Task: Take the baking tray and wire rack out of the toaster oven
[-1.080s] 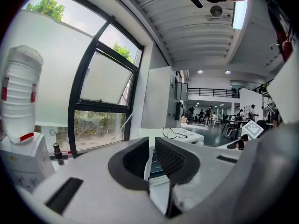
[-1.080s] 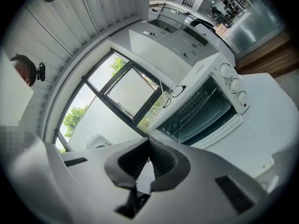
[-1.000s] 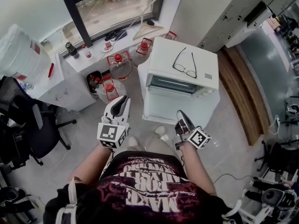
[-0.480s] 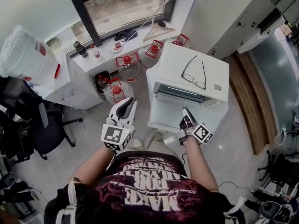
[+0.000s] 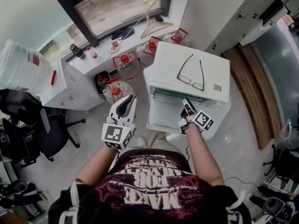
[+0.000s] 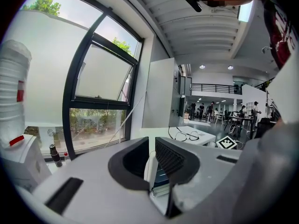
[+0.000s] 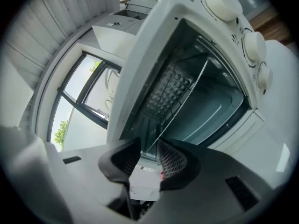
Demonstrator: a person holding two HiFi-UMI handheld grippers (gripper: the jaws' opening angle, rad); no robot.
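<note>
L gripper [image 5: 127,101] [image 6: 152,149] hangs off the left front corner of the toaster oven [image 5: 168,59] [image 7: 154,45], w/ its jaws only a narrow slit apart & nothing in them. R gripper [image 5: 186,102] [image 7: 149,150] is over the oven's dropped door [image 5: 162,116], nose right at the mouth of the cavity. Its jaws have just been opening and now stand partly apart. The thin front edge of the wire rack [image 7: 179,101] runs down in line w/ the gap, but the pads aren't pressing on it. Can't tell if it's actually between them.

The rack sits inside the oven on its rails. The baking tray can't be picked out from the rack in there. Control knobs [image 7: 224,3] sit on the oven's front panel beside the cavity. Glasses [image 5: 190,76] lie on the oven's top. Water jugs [image 5: 122,64] stand on the floor left of the oven & behind it. Window [image 5: 117,6] is past them.
</note>
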